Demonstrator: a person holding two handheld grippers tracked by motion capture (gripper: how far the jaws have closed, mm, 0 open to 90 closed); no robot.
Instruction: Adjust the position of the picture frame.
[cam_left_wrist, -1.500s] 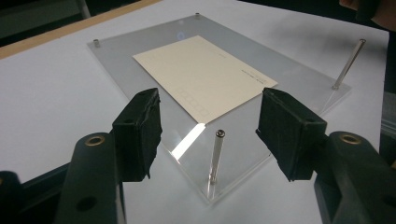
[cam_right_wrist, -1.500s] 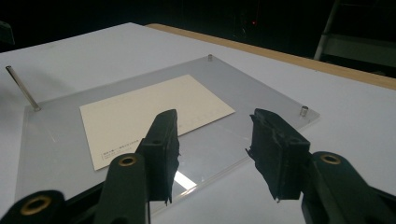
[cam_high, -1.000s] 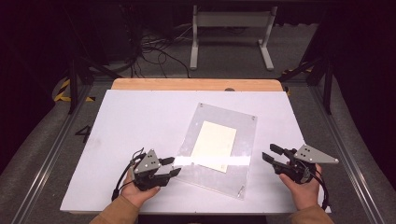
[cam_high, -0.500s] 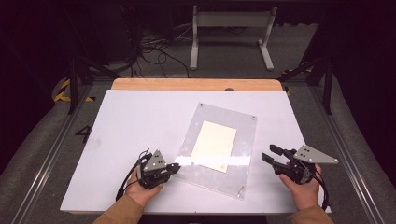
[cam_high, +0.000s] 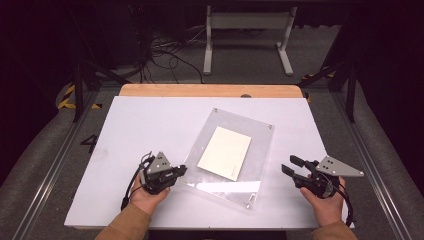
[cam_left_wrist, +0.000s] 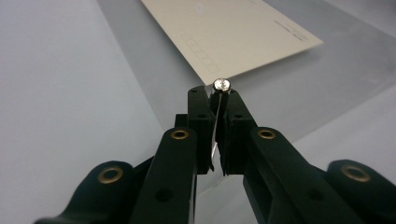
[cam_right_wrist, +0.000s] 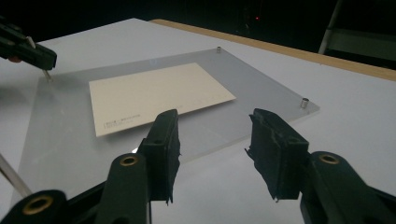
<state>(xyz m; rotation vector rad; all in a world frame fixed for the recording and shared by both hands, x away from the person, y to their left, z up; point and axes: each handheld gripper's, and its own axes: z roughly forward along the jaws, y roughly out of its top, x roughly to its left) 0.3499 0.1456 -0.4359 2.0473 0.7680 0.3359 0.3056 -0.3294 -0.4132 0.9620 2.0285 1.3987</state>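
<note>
While pinched, plate corner (cam_left_wrist: 215, 122) between jaws.

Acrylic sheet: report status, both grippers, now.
Left gripper shut on the acrylic sheet at its near-left corner. Right gripper open, off the sheet. Card lies flat on it. Nothing in the way.

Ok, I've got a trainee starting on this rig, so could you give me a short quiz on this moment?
1. True or false: the fingers of the right gripper are shut.
2. What do the fingers of the left gripper pinch? A) a cable B) a corner screw C) a pen
3. Fill in: the cream card lies within the outline of the clear ___.

Key: 1 false, they stand apart with nothing between them; 2 B; 3 plate.
</note>
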